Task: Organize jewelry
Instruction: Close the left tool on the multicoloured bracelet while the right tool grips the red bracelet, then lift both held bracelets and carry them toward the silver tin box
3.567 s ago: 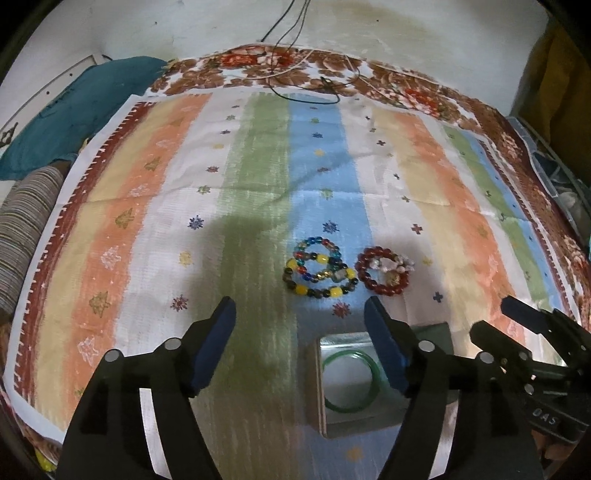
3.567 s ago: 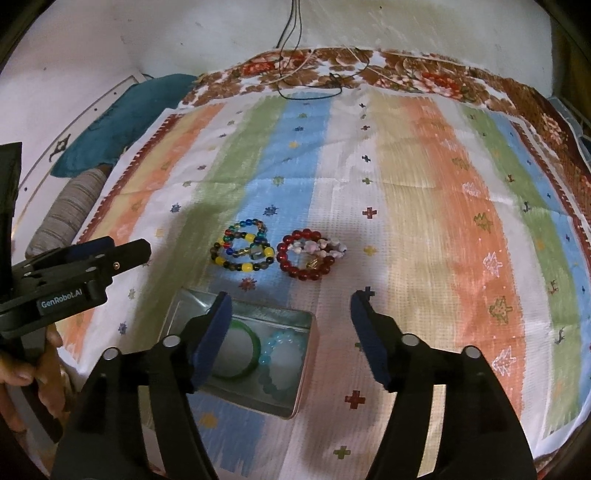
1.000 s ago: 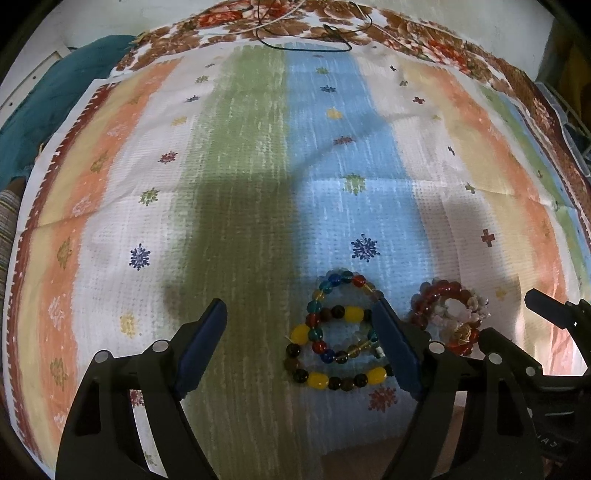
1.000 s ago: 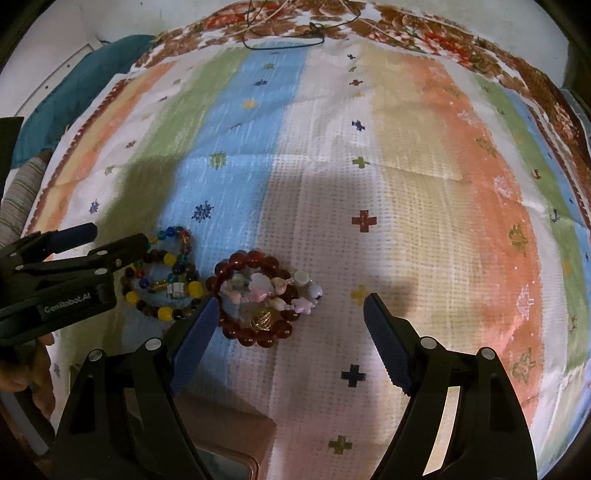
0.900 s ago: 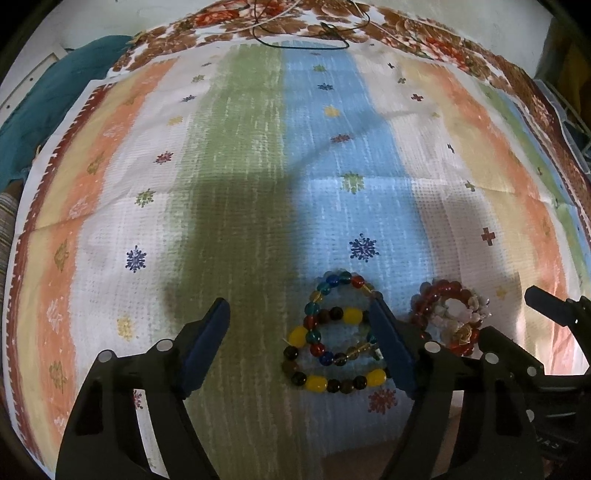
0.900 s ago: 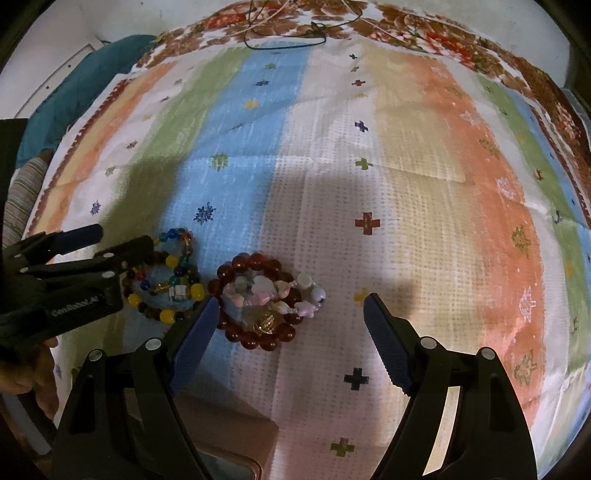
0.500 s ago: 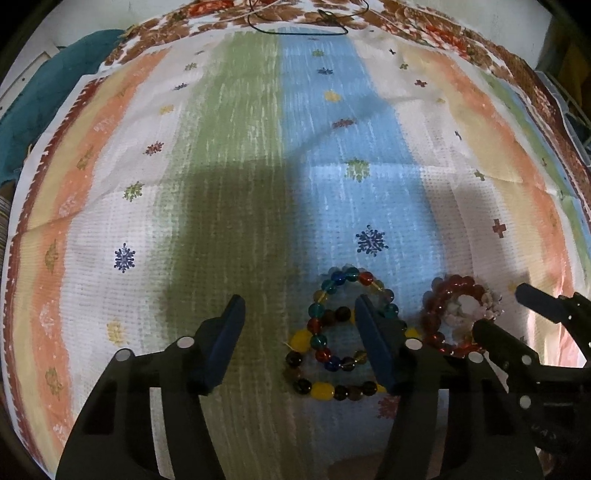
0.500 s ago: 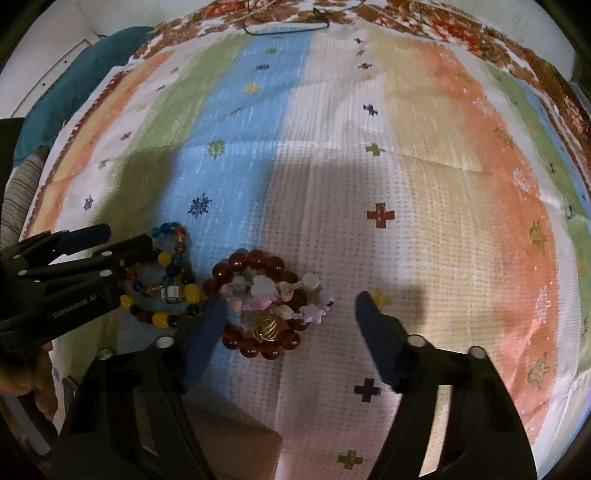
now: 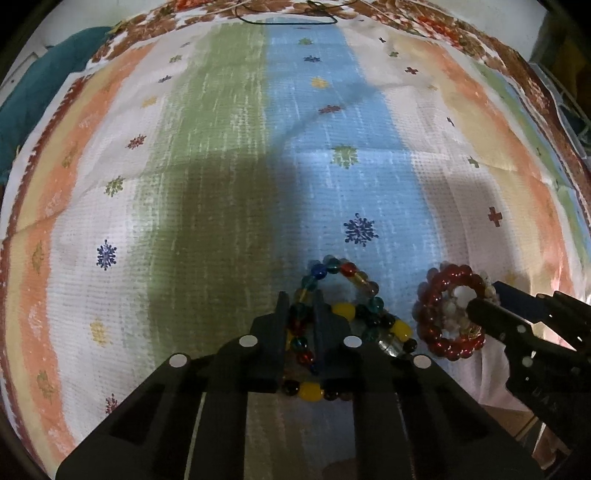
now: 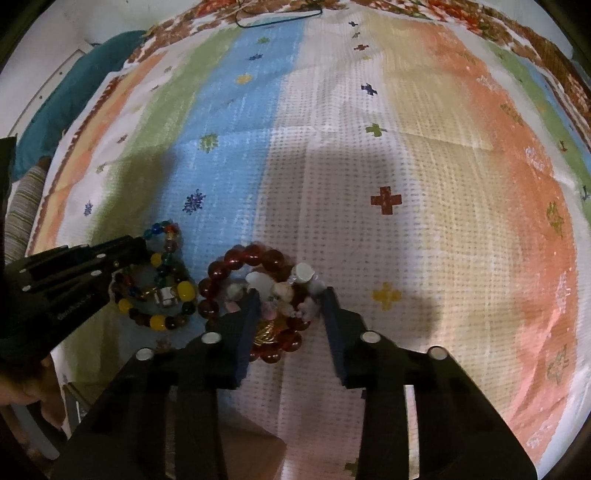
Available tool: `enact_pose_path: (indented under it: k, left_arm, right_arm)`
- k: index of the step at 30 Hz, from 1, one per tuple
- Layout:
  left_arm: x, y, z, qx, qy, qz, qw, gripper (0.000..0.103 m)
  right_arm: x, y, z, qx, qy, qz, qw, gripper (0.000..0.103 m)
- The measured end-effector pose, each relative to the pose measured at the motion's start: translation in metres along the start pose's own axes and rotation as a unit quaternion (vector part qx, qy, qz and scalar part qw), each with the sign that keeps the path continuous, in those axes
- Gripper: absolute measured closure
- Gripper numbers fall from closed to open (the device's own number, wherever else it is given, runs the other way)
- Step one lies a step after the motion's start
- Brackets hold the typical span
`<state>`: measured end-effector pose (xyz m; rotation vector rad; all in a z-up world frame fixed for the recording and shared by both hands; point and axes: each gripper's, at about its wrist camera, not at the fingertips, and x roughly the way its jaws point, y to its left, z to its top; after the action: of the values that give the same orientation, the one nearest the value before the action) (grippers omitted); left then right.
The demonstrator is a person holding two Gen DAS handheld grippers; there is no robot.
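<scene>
A bracelet of multicoloured beads (image 9: 345,310) lies on the striped cloth (image 9: 221,184). My left gripper (image 9: 301,314) points down at it and is shut on its left side, with beads showing between the fingers. Just to its right lies a dark red bead bracelet (image 10: 236,258) with white and pink charms. My right gripper (image 10: 290,299) straddles the charm side of that bracelet. Its jaws are closing and the pads touch the beads on both sides. The left gripper (image 10: 142,245) and its multicoloured bracelet (image 10: 184,291) show at the left of the right wrist view. The right gripper (image 9: 484,297) and the red bracelet (image 9: 443,280) show at the right of the left wrist view.
A corner of a tin box (image 10: 255,439) shows under the right gripper at the near edge. A teal cushion (image 10: 74,92) and a striped one (image 10: 22,206) lie off the cloth's left side. A black cable (image 9: 288,20) loops at the far edge. A person's hand (image 10: 22,391) holds the left gripper.
Both grippers have come down closer over the bracelets. The left jaws have shut on the multicoloured bracelet. The right jaws have narrowed around the red one.
</scene>
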<state>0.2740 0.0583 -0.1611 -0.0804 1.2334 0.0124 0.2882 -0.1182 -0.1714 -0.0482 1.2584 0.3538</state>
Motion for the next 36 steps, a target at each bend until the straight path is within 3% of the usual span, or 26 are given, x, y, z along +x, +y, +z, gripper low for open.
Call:
enact_pose_path:
  k: [2, 36]
  left_arm:
    - [-0.001, 0.000, 0.000, 0.002, 0.000, 0.002, 1.0000, 0.093]
    - [-0.055, -0.008, 0.004, -0.004, -0.051, -0.014, 0.9986, 0.094]
  right_arm:
    - [-0.001, 0.001, 0.000, -0.002, -0.003, -0.004, 1.000, 0.079]
    - [-0.035, 0.018, -0.008, -0.032, -0.040, -0.016, 0.999, 0.079]
